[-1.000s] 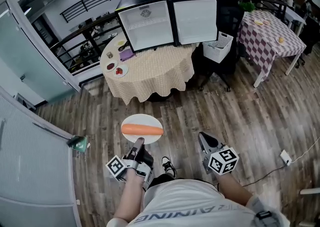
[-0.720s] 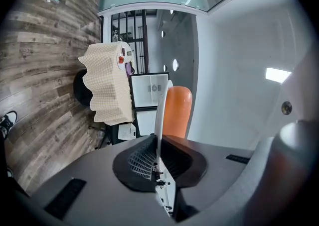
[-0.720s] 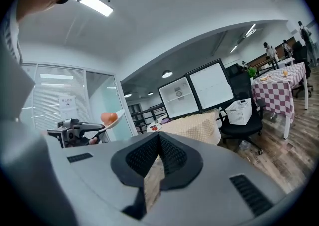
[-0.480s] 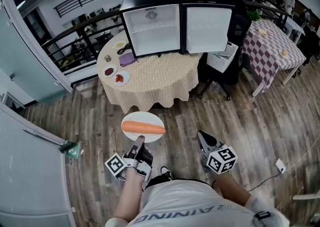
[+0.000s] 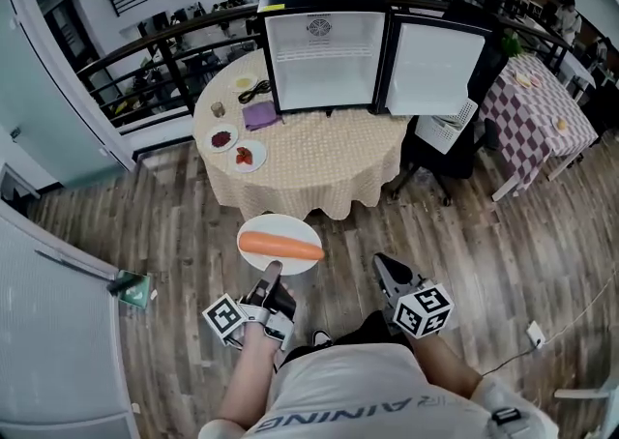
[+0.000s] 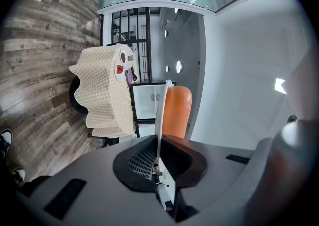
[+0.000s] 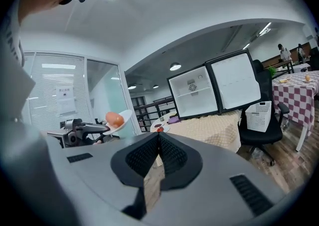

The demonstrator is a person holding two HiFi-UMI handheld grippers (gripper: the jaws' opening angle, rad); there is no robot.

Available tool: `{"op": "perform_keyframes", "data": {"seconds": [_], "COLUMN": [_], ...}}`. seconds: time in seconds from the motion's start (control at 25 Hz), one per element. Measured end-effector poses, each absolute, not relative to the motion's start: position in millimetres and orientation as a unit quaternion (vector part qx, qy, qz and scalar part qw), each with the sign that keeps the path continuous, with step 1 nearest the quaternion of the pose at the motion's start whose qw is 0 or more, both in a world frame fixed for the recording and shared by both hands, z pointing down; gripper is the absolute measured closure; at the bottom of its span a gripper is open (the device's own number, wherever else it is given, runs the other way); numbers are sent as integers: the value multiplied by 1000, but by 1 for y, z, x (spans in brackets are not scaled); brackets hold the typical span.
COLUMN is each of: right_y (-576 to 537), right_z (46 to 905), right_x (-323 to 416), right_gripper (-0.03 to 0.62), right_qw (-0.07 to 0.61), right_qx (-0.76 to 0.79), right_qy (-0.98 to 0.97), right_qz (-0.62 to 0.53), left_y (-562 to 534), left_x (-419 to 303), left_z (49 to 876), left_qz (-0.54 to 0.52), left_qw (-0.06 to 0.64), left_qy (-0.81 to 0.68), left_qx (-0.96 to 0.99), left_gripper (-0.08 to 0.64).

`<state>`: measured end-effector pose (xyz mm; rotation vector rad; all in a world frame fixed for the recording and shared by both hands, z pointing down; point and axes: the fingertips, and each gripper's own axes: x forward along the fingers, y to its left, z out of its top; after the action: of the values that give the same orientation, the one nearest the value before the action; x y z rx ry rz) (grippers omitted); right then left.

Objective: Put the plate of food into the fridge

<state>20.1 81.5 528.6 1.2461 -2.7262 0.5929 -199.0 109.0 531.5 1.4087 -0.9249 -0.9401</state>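
The fridge (image 5: 324,50) stands open on the round tabletop (image 5: 309,161), door swung aside. The plate (image 5: 280,228), carrying a carrot (image 5: 280,248), is held above the floor, short of the tabletop edge. The left tool (image 5: 271,271) is clenched on the plate rim. The right tool (image 5: 381,263) is clenched with nothing between its jaws.
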Motion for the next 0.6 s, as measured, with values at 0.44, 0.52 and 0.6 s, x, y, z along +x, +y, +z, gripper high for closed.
{"op": "perform_keyframes", "data": {"seconds": [0.44,0.52,0.6], "right_y": [-1,-23,-46], "right_z": [535,536,537], "right_x": [-3,-7,-8], "right_gripper": [570,570,570], "right_qw": [43,42,42], "right_qx": [397,391,385], "right_qy": [-896,-898,-900], "right_qz": [196,197,199], "left_y": [31,10,-11], "left_x": [-217,-220,-220], "left_z": [539,539,538], "left_qz": [-404,-407,-409], "left_qw": [572,569,566], "left_qy": [-396,-399,-404], "left_qx": [594,593,590], "left_gripper": [534,534,534]}}
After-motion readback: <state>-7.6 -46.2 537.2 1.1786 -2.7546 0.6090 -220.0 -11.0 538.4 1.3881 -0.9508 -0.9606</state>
